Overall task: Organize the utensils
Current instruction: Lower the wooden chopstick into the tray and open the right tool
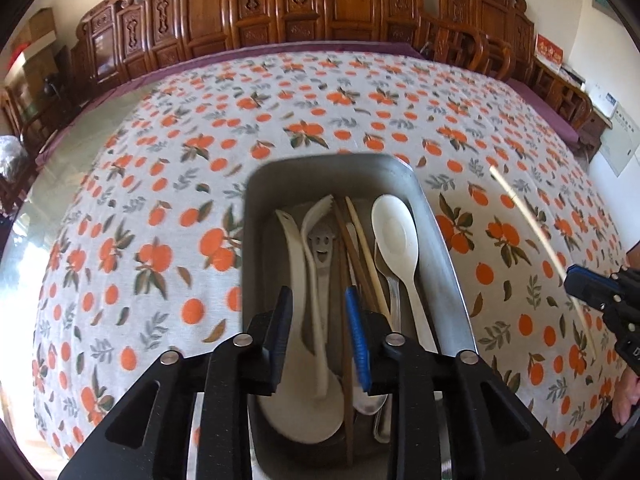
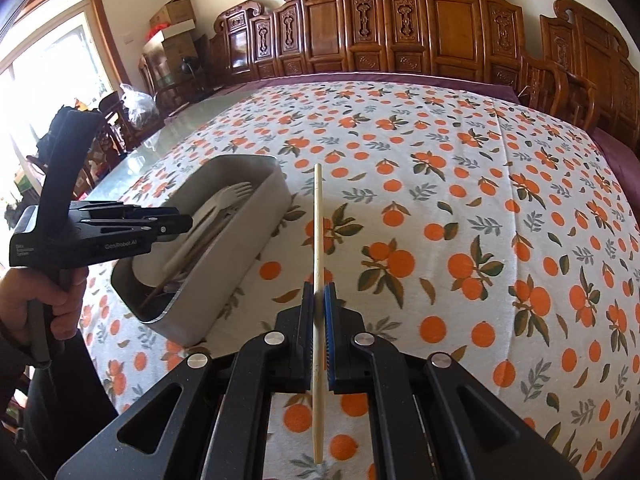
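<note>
**Bamboo chopstick clamped in the right gripper, beside the utensil tray**

Pale bamboo makes up the single chopstick (image 2: 317,280) that the right gripper (image 2: 319,320) has pinched between its blue-padded fingers. The jaws are closed tight on the stick partway along its length, so one end runs forward past the fingertips and the other end sticks back toward the camera. It is lifted above the orange-print tablecloth (image 2: 460,240), not lying on it.

To the left of that chopstick sits the grey metal tray (image 2: 256,224), resting on the cloth. The stick is near the tray's right wall but outside it.

From the left wrist view, the left gripper (image 1: 318,320) hovers over the near end of the tray (image 1: 436,248) with its jaws parted and nothing between them. Inside the tray lie a white spoon (image 1: 394,232), a white rice paddle (image 1: 296,344), a white fork (image 1: 318,216), a metal utensil with a smiling face (image 1: 321,248), brown chopsticks (image 1: 354,256) and a metal spoon handle (image 1: 394,300). The held chopstick (image 1: 536,232) shows at the right of this view, well clear of the left gripper.

Carved wooden chairs (image 2: 400,28) line the far edge of the table.
</note>
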Tool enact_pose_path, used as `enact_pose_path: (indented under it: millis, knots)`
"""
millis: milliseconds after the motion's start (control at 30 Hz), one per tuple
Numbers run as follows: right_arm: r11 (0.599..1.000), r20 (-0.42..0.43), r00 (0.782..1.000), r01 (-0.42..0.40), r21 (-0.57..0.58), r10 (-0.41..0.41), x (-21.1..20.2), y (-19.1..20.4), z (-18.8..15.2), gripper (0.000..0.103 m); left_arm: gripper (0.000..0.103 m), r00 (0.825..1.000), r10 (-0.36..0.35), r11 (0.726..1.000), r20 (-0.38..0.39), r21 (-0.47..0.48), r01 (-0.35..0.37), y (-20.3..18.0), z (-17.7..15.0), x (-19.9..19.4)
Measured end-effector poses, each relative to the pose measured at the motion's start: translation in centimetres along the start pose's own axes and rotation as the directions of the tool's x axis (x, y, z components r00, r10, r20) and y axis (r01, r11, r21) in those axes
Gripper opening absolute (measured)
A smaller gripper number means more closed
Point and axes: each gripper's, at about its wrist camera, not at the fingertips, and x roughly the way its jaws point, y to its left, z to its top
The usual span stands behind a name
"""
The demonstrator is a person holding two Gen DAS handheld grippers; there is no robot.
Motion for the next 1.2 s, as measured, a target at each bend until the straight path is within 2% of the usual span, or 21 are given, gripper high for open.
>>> enact_pose_path:
  millis: [200,267,333,400,467,567,900,1200]
  knots:
    - [1.000,-0.004,1.000,-0.005,-0.017,0.005,-0.2,2.0,0.8,0.006,0.035,1.000,-0.001,1.000,0.026,0.000,0.001,1.5,-0.3,-2.4]
    - [1.000,-0.001,1.000,-0.013,-0.015,0.013,-0.3,2.8,1.0,0.006,0.043,0.999,-0.002,1.000,0.033,0.003,0.002,1.9,-0.5,-3.0]
    - [1.000,0.003,1.000,-0.018,-0.017,0.018,-0.4,3.8,1.4,0.006,0.046,0.999,-0.003,1.000,0.045,0.006,0.003,2.5,-0.6,-3.9]
    - [0.999,0.007,0.999,-0.035,-0.010,0.035,-0.4,4.7,1.8,0.006,0.057,0.999,-0.004,1.000,0.053,0.002,0.004,3.1,-0.8,-4.7]
    - [0.999,0.011,0.999,-0.048,-0.007,0.048,-0.2,5.8,2.4,0.006,0.073,0.998,-0.007,1.000,0.070,-0.003,0.007,3.7,-0.9,-5.6]
    - [0.998,0.013,0.998,-0.061,-0.008,0.061,0.1,7.2,3.2,0.006,0.088,0.996,-0.030,1.000,0.088,-0.004,0.030,4.5,-1.1,-6.7]
    - [0.998,-0.006,0.998,-0.068,-0.002,0.068,2.0,10.3,5.2,0.006,0.089,0.993,-0.018,1.000,0.117,-0.020,0.021,7.0,-2.1,-8.4]
    - [0.999,-0.059,0.998,-0.039,0.003,0.039,5.8,12.3,5.6,0.006,0.089,0.994,-0.008,0.999,0.111,-0.048,0.014,9.3,-3.3,-8.4]
